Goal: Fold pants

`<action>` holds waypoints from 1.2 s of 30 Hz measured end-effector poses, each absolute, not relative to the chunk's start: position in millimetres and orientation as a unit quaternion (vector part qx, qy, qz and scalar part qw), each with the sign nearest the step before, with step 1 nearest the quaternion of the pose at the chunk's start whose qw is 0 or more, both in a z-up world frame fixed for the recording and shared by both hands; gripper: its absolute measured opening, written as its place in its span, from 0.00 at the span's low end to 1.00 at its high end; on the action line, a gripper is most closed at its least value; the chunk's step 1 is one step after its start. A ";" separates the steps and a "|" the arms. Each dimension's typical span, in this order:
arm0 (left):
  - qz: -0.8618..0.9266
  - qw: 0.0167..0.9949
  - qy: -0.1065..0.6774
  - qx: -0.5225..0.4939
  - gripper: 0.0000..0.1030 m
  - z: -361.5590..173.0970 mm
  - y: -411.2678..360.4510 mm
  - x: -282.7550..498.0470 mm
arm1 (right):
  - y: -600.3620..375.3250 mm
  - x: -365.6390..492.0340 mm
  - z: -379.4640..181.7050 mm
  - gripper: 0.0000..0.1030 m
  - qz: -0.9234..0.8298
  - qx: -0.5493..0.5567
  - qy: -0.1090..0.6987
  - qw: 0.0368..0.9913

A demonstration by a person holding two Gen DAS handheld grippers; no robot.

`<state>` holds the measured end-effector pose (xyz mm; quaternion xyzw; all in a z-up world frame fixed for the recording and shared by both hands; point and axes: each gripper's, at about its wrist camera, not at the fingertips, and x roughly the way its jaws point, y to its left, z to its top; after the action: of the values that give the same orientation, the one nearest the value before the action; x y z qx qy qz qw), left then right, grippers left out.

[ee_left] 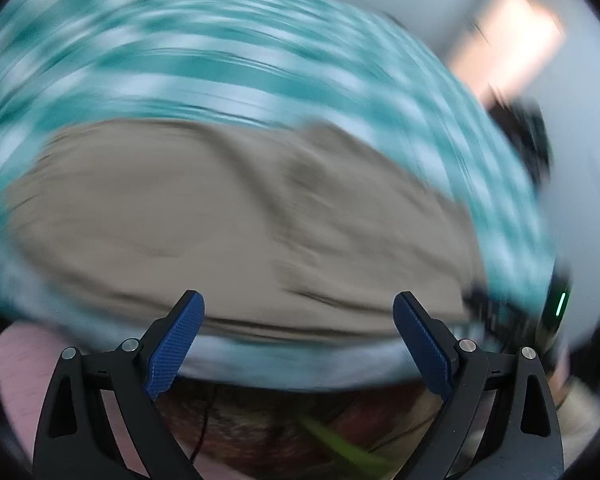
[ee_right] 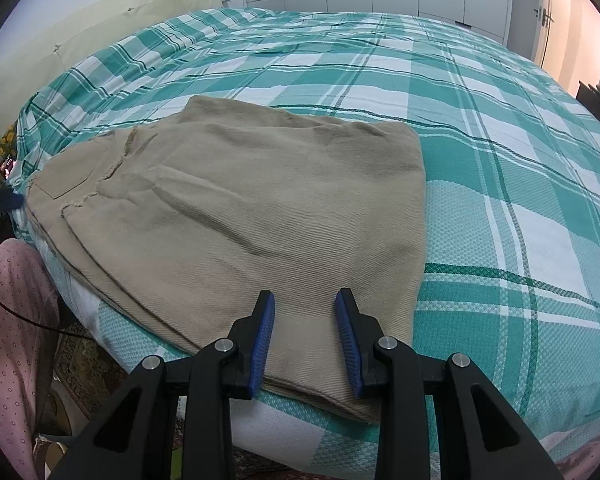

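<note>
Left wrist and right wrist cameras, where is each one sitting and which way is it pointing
Left wrist: behind the open left gripper, facing the blurred tan pants on the checked bedspread.
Right wrist: behind the open right gripper, low at the bed's edge, facing across the folded pants; a pink-clad leg shows left.
Shared: pants, bedspread.

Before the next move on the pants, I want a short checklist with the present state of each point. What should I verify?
1. Pants lie folded on the bed: ok, a stacked bundle with layered edges at the near side.
2. Right gripper free of cloth: ok, jaws apart above the near edge of the pants, nothing between them.
3. Left gripper free of cloth: ok, jaws wide apart, nothing held.
4. Left wrist view sharp enough to aim: not ok, strong motion blur.
5. Edges of the fold aligned: cannot tell; lower layers stick out at the left side.
</note>
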<state>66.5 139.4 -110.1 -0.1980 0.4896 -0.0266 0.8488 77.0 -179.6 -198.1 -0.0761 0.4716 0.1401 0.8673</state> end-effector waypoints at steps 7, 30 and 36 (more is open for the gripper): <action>0.050 0.797 0.427 -0.424 0.79 -123.0 303.7 38.0 | -178.1 78.1 -197.6 0.32 0.140 -0.070 0.475 0.866; 0.061 0.775 0.449 -0.442 0.01 -162.3 314.7 47.1 | -176.1 77.9 -196.6 0.32 0.136 -0.071 0.473 0.868; 0.092 0.767 0.461 -0.437 0.21 -170.9 321.7 44.2 | -176.0 78.1 -196.4 0.32 0.137 -0.073 0.472 0.868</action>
<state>44.2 321.7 -170.9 -0.4372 0.4608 0.0920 0.7669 78.1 -176.0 -196.4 -0.0730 0.4722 0.1370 0.8677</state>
